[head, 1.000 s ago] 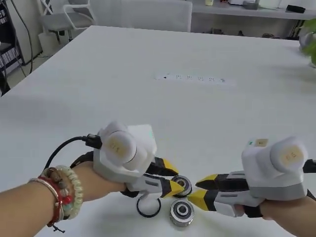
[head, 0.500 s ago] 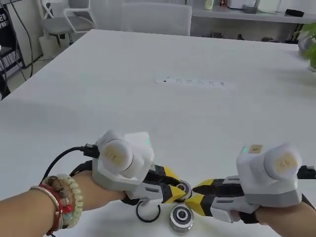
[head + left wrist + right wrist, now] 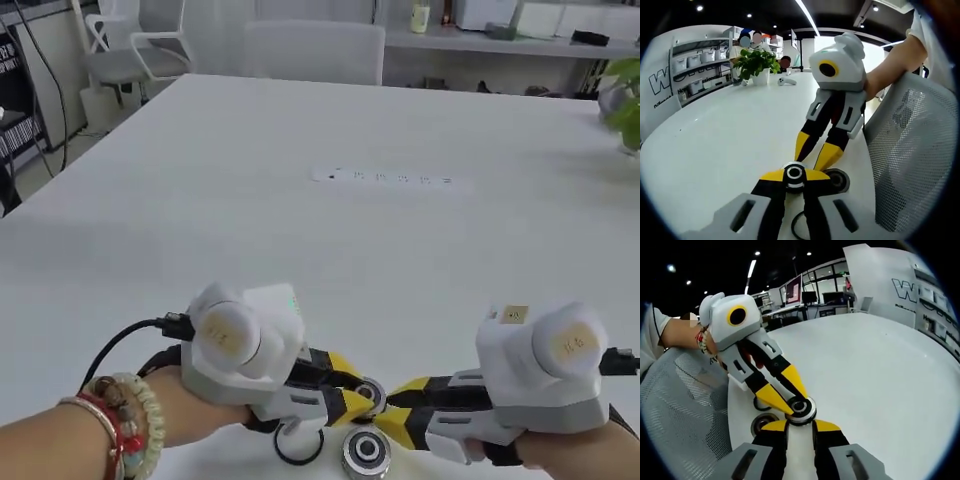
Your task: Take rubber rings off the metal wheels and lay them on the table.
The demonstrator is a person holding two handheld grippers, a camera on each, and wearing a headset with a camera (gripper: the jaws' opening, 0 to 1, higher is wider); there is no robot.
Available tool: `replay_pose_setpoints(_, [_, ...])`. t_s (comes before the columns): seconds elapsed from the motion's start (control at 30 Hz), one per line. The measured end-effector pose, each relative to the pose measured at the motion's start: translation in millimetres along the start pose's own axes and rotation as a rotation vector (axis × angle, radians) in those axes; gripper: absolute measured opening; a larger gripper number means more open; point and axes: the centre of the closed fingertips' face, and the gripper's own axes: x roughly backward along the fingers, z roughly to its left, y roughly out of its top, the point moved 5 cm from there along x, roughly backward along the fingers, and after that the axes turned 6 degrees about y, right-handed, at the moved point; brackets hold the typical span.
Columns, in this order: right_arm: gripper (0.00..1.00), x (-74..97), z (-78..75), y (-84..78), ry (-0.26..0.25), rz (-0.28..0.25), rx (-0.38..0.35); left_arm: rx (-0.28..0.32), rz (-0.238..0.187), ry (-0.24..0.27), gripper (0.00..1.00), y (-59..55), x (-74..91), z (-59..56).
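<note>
White matte tabletop [image 3: 300,230]; left gripper [image 3: 794,176] clamps round metal wheel [image 3: 803,411]; right gripper [image 3: 815,152] closure unclear.

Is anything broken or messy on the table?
No, nothing looks odd. One black rubber ring lies flat on the white table beside a loose wheel, and the left gripper holds a second wheel against the right gripper.

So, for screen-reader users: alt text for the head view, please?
The left hand-held gripper pinches a metal wheel over a white table, while the right hand-held gripper points at the same wheel. A loose black rubber ring and a second wheel lie on the table nearby.
</note>
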Motion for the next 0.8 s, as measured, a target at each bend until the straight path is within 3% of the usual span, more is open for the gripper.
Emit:
replay_pose_setpoints(0.47, [0.14,-1.0,-1.5,0.2,-0.020,0.034,0.113,0.008,-0.011,0.007,0.07,-1.7,-0.8,0.3])
replay_pose_setpoints(0.8, [0.12,-1.1,-1.9,-0.4,-0.022,0.045,0.109,0.011,-0.017,0.010,0.07,-1.6,-1.5,0.5])
